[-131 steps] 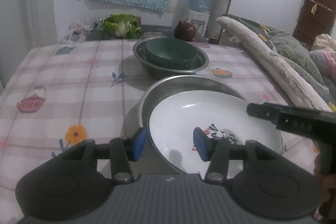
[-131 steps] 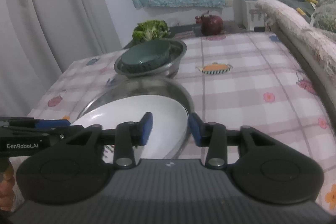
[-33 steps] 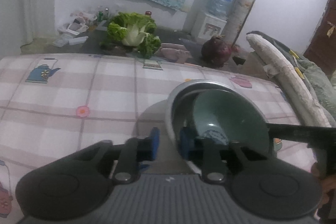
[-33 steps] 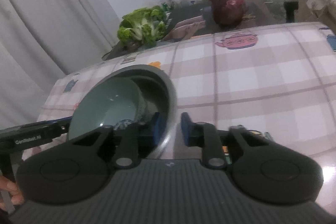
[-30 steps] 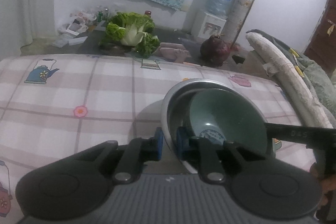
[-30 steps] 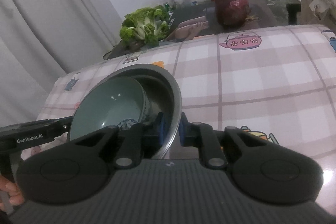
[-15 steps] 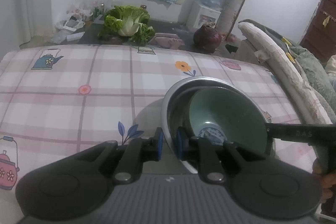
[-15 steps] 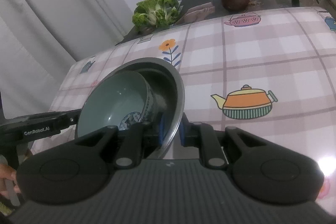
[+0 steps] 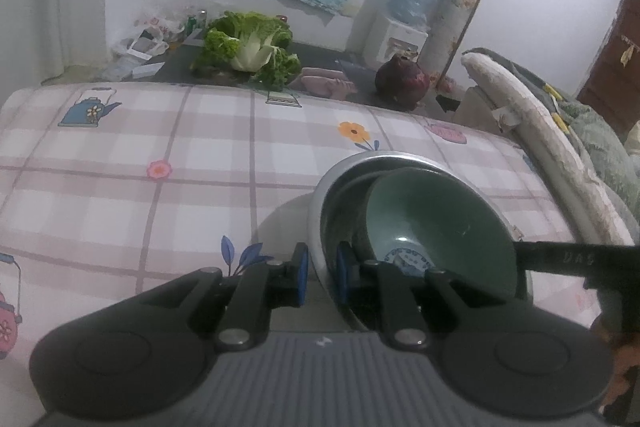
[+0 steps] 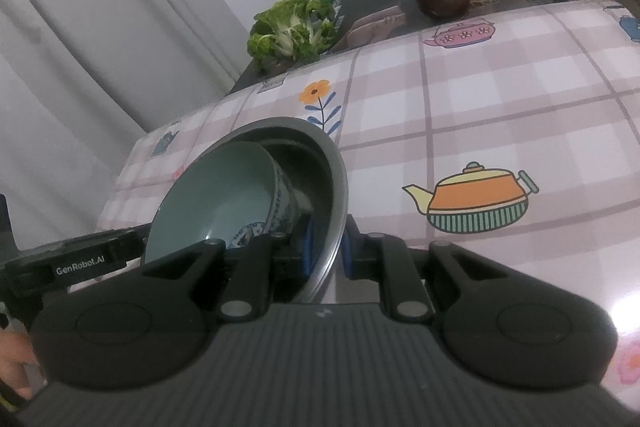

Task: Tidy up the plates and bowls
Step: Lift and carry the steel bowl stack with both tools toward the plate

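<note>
A steel basin holds a green bowl with a blue pattern outside, leaning inside it. My left gripper is shut on the basin's left rim. My right gripper is shut on the basin's right rim. The green bowl also shows in the right wrist view. The basin is held tilted above the checked tablecloth. Each gripper shows at the edge of the other's view.
Beyond the table's far edge are a leafy cabbage, a dark red onion and a water dispenser. A padded couch edge runs along the right. A curtain hangs on the left.
Both grippers closed on the basin's rim about a second ago. Since then the basin with the bowl has been raised and drawn back toward me, more tablecloth showing beyond it.
</note>
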Demonstrator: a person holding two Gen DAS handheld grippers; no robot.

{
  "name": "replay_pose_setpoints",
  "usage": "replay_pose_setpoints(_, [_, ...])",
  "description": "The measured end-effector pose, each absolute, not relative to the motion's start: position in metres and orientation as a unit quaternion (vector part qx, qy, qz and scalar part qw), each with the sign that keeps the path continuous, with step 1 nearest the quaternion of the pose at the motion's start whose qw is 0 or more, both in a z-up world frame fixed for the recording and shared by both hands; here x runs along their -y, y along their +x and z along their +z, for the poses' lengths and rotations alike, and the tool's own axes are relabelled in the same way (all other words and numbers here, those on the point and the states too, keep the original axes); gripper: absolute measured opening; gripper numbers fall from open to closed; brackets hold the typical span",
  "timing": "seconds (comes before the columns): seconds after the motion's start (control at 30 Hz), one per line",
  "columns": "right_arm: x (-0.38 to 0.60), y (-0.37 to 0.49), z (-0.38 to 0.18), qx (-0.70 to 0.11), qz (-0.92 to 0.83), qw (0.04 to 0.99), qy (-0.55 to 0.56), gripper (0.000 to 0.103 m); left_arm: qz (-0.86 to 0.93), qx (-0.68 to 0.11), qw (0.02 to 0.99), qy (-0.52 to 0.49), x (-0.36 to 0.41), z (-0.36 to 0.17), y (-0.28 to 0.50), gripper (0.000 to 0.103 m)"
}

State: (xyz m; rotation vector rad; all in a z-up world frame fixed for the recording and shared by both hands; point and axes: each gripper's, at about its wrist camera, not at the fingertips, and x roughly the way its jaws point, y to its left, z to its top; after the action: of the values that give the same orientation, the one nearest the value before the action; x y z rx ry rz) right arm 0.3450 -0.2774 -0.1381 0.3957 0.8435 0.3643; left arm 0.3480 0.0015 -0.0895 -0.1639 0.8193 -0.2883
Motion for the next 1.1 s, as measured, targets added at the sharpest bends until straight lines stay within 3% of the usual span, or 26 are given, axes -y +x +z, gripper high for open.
replay_pose_setpoints(1.1, [0.275, 0.341, -0.127, -0.397, 0.173, 0.879, 0.198, 0.013, -0.124, -0.391, 0.907, -0.094, -0.003, -0.073, 0.341, 0.012])
